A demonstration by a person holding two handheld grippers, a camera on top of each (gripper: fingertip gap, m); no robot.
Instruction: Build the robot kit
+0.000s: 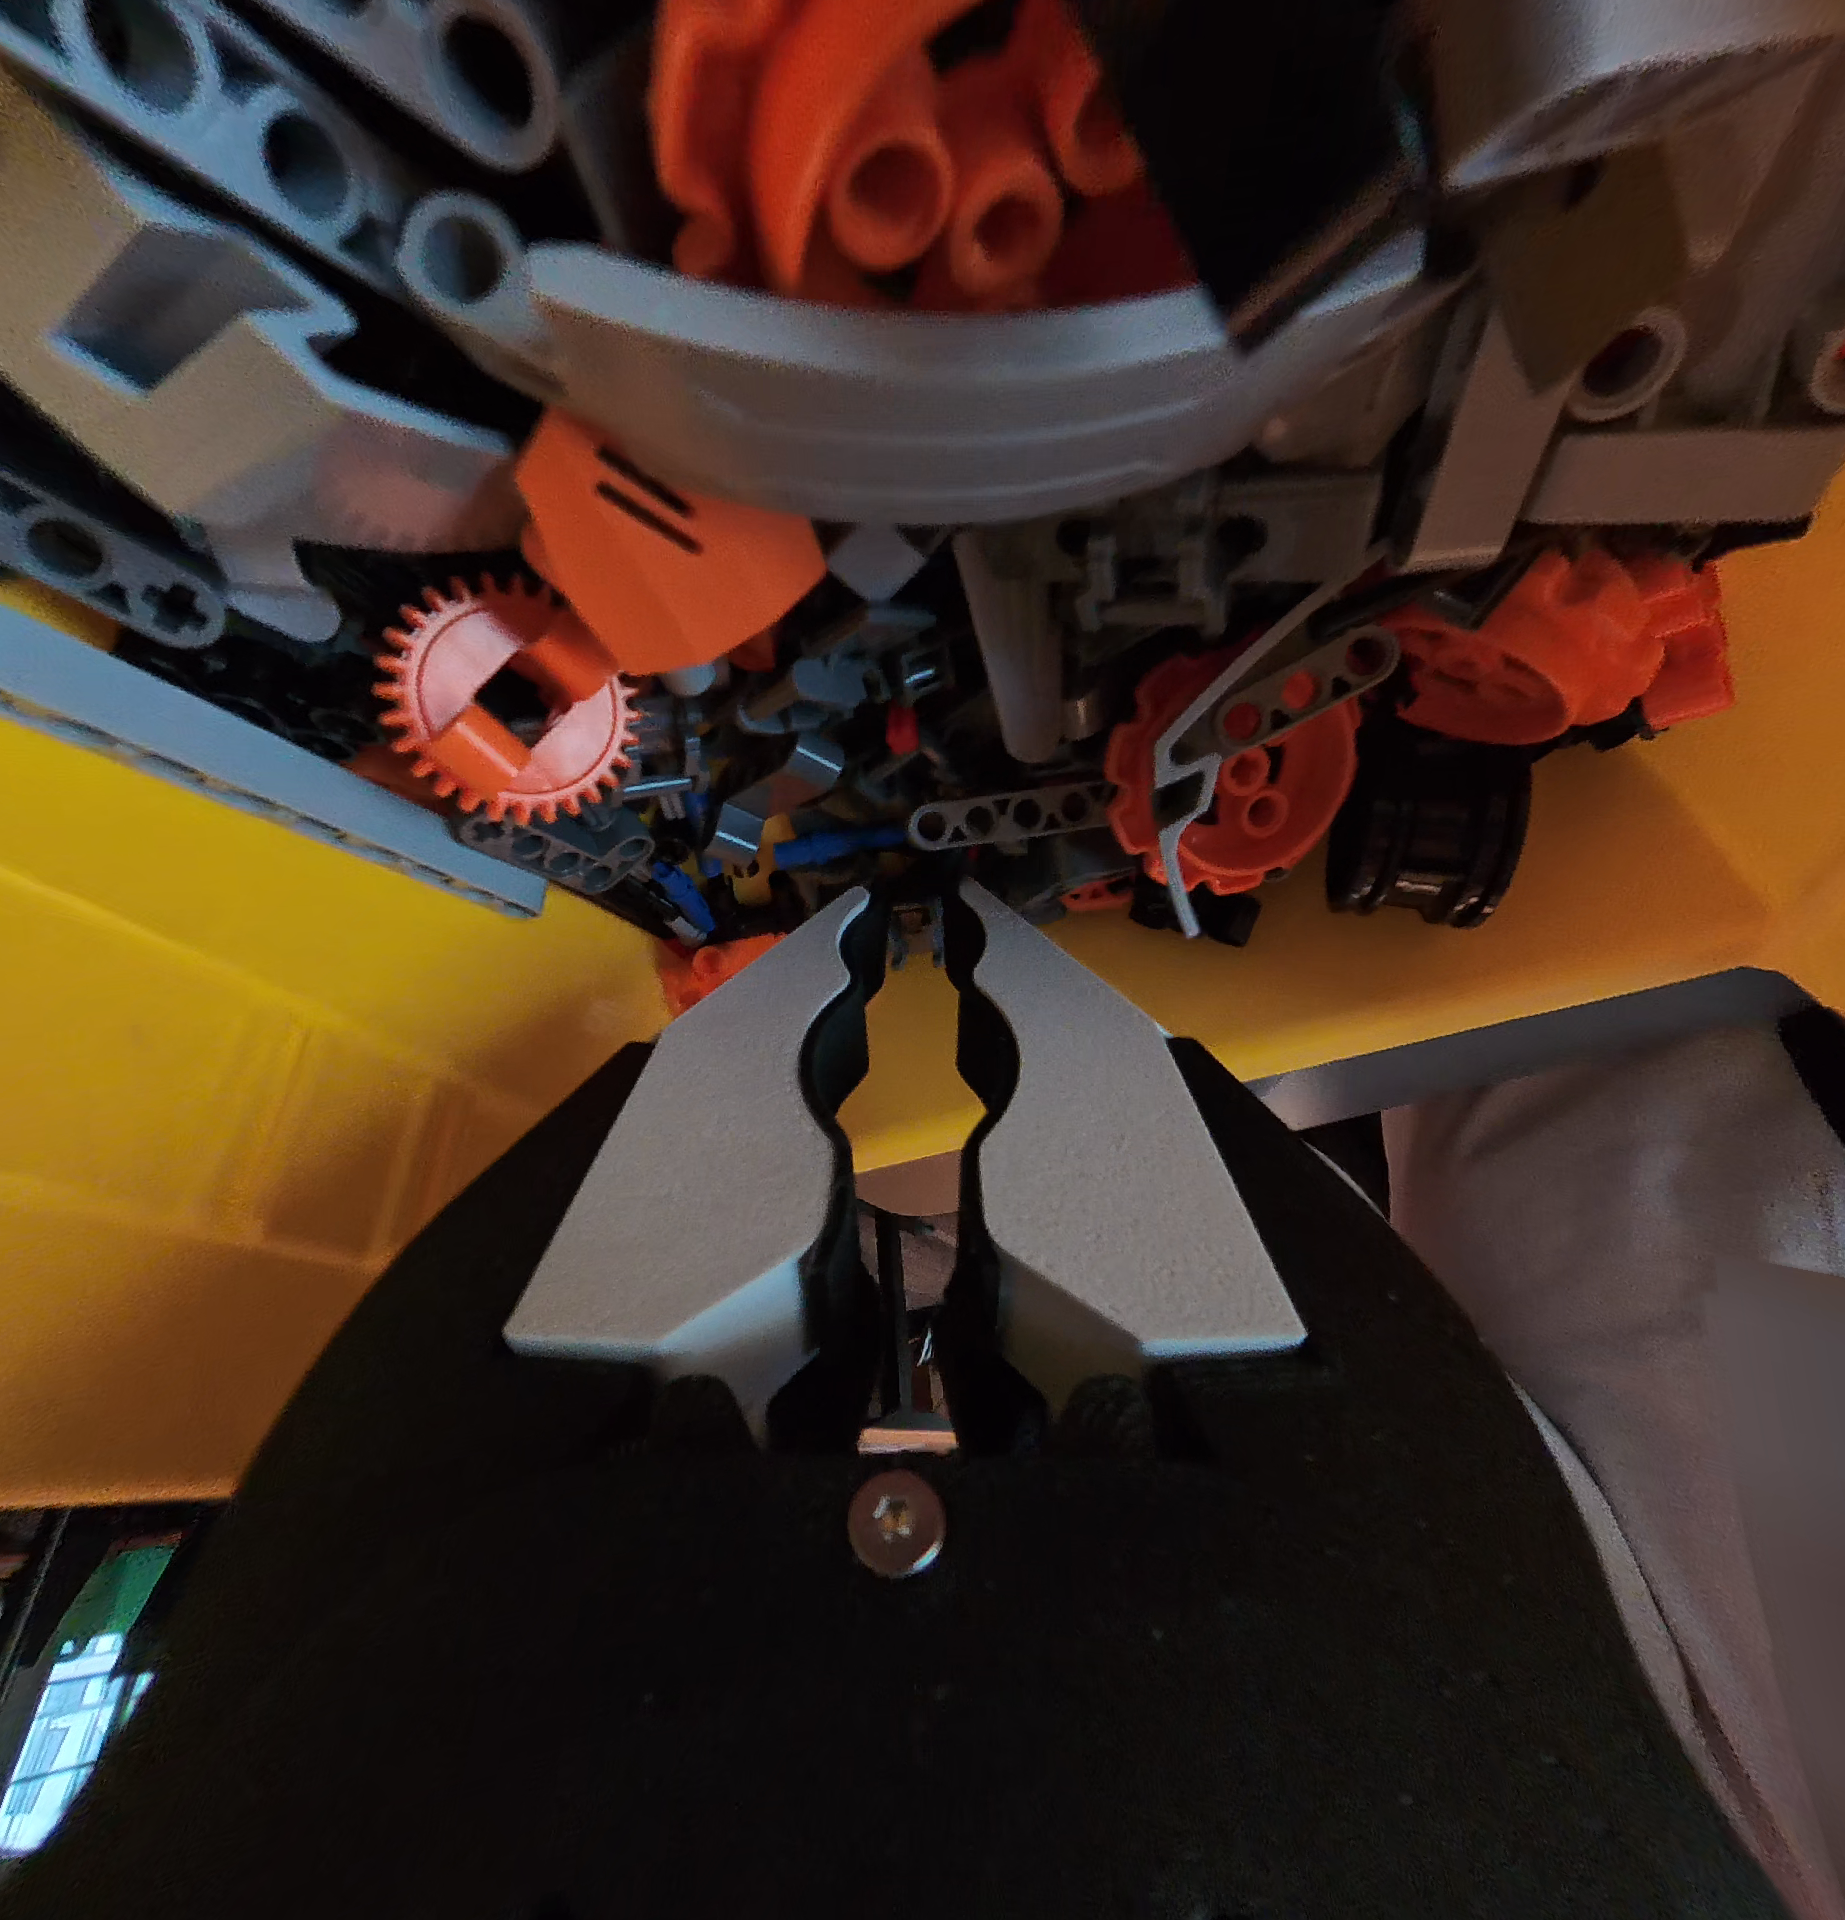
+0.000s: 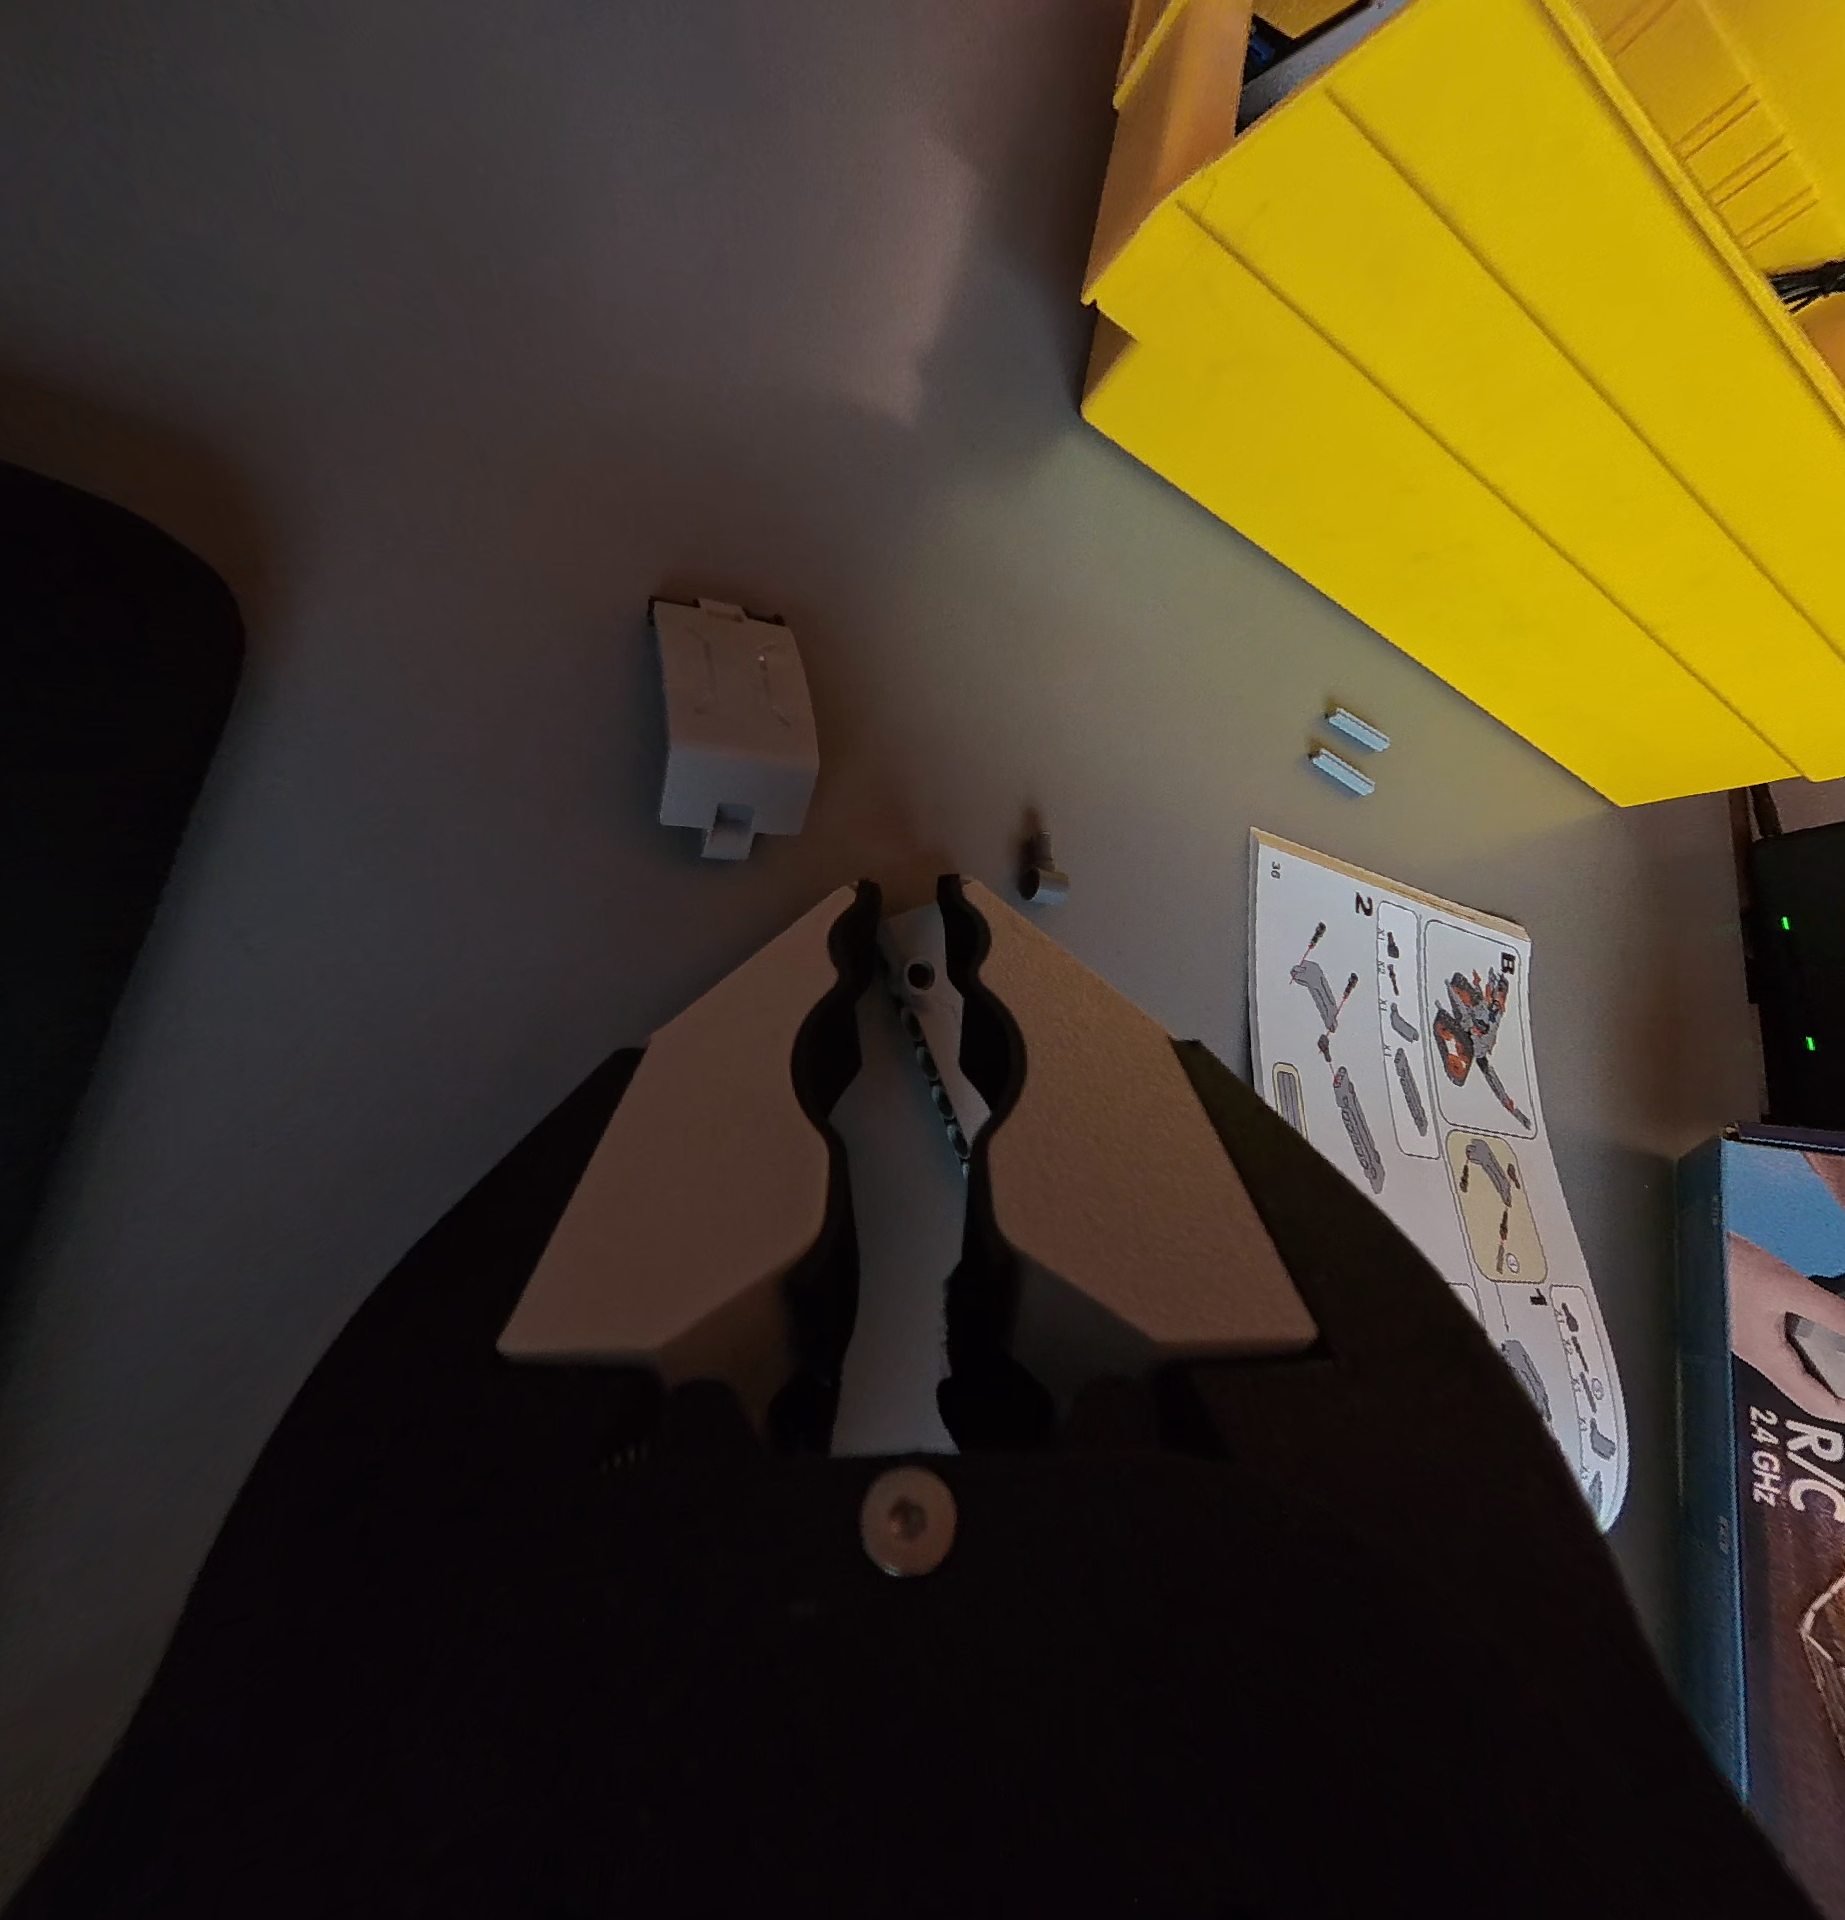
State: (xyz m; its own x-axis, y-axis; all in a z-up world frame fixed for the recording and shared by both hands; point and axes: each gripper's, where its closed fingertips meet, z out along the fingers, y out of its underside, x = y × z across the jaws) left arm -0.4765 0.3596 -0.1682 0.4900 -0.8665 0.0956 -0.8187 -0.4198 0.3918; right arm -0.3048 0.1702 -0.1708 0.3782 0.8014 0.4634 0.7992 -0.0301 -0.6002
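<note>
Left gripper [image 1: 916, 914] jaws narrow above blurred parts; right gripper [image 2: 902, 904] jaws around half-hidden grey beam [image 2: 923, 997].

A yellow bin [image 1: 222, 1091] holds an orange gear [image 1: 502, 717]; a grey cover [image 2: 736, 722] lies beside an instruction sheet [image 2: 1417, 1091].

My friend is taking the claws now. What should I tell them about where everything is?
Left claw: nearly closed, nothing seen in it, tips at the pile of grey, orange and black building parts in the yellow bin.
Right claw: shut on a grey holed beam, above the grey table.
On the table: a grey cover piece, two small grey pegs, a small dark connector, the instruction sheet and yellow bins.
What is done or left cannot be told from these views.
</note>
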